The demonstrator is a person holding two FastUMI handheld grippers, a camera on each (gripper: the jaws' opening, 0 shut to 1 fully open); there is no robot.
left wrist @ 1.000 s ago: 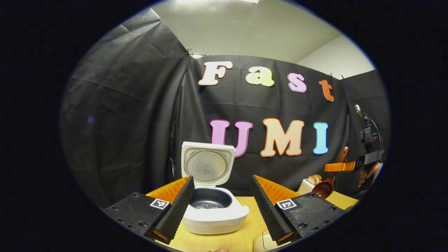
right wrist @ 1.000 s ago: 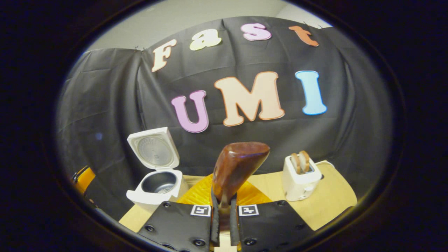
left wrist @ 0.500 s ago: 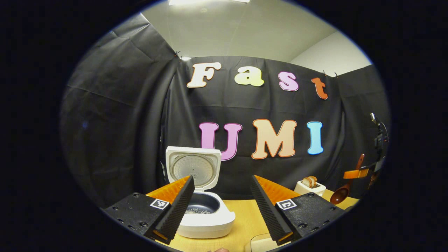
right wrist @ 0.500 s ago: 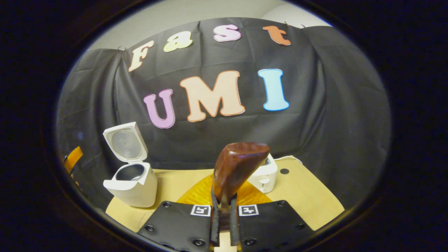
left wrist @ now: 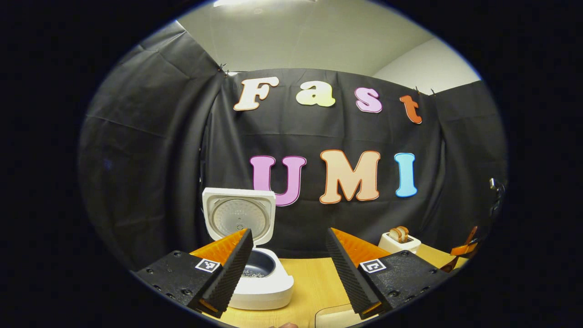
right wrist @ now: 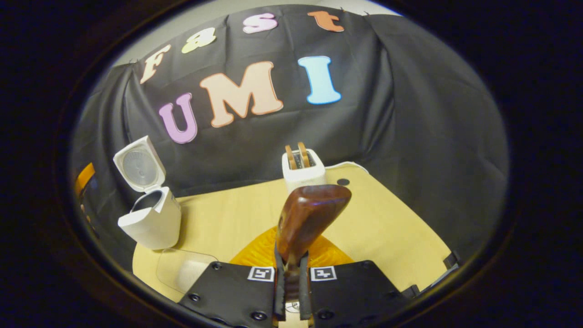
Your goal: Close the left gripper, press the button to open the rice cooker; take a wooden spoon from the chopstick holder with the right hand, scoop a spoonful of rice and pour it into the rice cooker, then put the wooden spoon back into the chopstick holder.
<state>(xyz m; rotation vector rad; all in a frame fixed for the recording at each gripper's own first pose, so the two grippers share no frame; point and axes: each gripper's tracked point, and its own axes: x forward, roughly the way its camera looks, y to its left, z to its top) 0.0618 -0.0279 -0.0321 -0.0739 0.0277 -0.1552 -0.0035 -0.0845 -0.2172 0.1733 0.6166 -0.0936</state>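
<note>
Only small square black-and-white markers are printed on the gripper fingers; no brand name can be read on the appliances. In the right gripper view, the right gripper point(right wrist: 291, 284) has its jaws narrow, both pressing the handle of the wooden spoon point(right wrist: 309, 217), whose bowl stands up above the table point(right wrist: 387, 237). The left gripper point(left wrist: 288, 273) has wide, empty jaws. Behind them the white rice cooker point(left wrist: 255, 278) stands with its lid point(left wrist: 239, 217) up, some rice inside. A toaster point(right wrist: 303, 171) stands at the table's far edge.
</note>
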